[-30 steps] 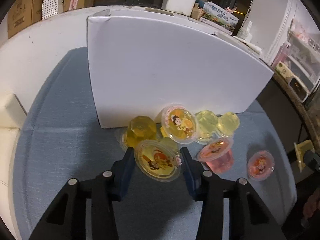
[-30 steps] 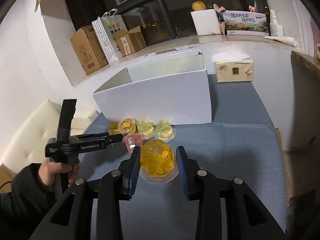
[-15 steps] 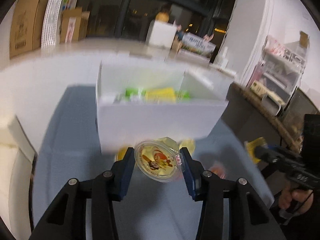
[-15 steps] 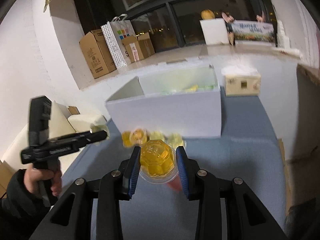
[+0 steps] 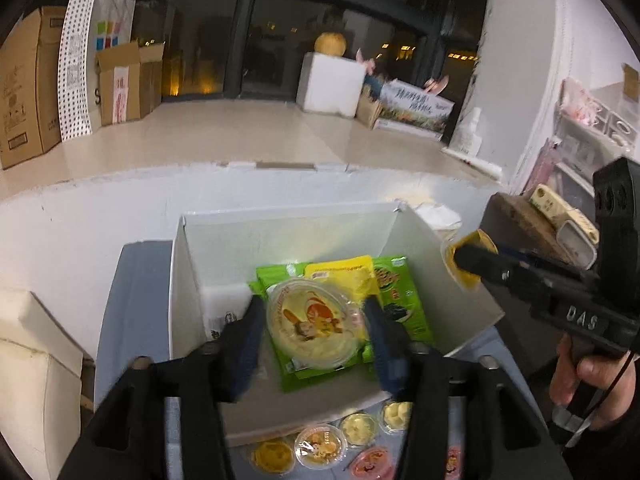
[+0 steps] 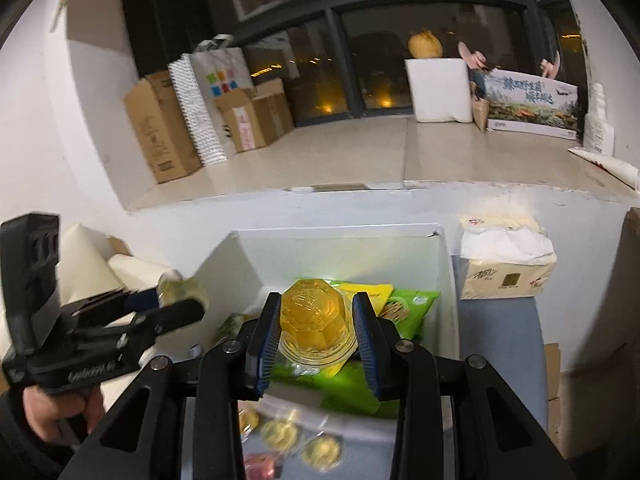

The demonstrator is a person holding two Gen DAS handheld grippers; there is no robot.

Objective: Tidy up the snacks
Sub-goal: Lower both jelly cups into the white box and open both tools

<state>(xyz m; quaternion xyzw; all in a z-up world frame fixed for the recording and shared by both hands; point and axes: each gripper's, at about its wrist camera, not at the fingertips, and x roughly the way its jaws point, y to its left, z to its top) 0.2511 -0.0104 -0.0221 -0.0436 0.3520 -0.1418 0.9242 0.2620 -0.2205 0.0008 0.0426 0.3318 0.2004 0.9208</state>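
Now, line by line:

Left gripper (image 5: 314, 334): held over the open white box (image 5: 280, 236); its jaws are opening, and the pads stand clear of the cup between them with a gap on each side.
Left cup: a yellow jelly cup with a cartoon lid (image 5: 312, 322) lies between the blurred blue pads (image 5: 248, 344), lid facing the camera, above the green packets; whether anything supports it I cannot tell.
Right gripper (image 6: 316, 338): also over the box, near its right wall in the left view; its jaws are opening, with an amber faceted jelly cup (image 6: 314, 326) between them, base toward the camera.
Right grip: the ribbed blue pads (image 6: 266, 340) sit just beside the cup's sides; a thin gap shows on the right, and on the left I cannot tell whether pad and cup touch.
Box contents: green snack packets (image 5: 400, 300) and a yellow packet (image 5: 340, 272) lie flat on the bottom, a white packet (image 5: 224, 308) at the left.
Remaining cups: a row of yellow jelly cups (image 5: 316, 446) and a pink one (image 5: 370, 464) sit on the blue cloth (image 5: 112, 320) just in front of the box's near wall.
Tissue pack (image 6: 506, 264): to the right of the box, near it.
Hands: a hand (image 5: 592, 384) grips the right tool's handle; another hand (image 6: 60, 412) grips the left one.
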